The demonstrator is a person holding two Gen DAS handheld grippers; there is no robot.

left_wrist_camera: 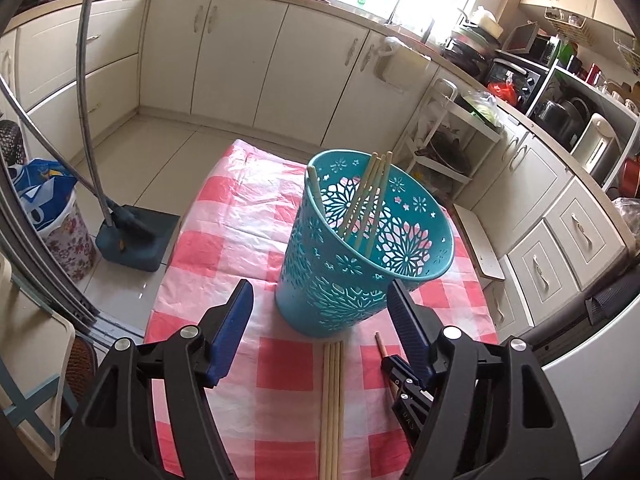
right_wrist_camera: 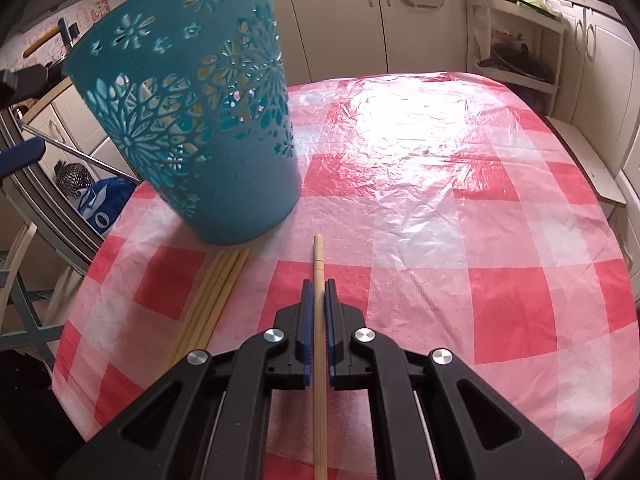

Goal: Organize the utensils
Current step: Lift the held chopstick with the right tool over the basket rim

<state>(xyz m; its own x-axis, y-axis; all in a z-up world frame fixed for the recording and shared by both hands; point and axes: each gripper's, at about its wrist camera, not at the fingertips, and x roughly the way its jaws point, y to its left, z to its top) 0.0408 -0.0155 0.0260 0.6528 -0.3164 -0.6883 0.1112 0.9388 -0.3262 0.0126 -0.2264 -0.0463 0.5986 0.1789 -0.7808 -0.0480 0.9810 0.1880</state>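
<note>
The single chopstick [right_wrist_camera: 318,276] lies along my right tool [right_wrist_camera: 319,285], which is clenched on it, long axis pointing far, low over the checked worktop [right_wrist_camera: 460,240]. The teal basket [right_wrist_camera: 200,128] stands far-left of its tip, so I judge a lift and leftward swing comes next. My left tool [left_wrist_camera: 320,304] is released beside the basket, above the loose chopsticks [left_wrist_camera: 332,400].
</note>
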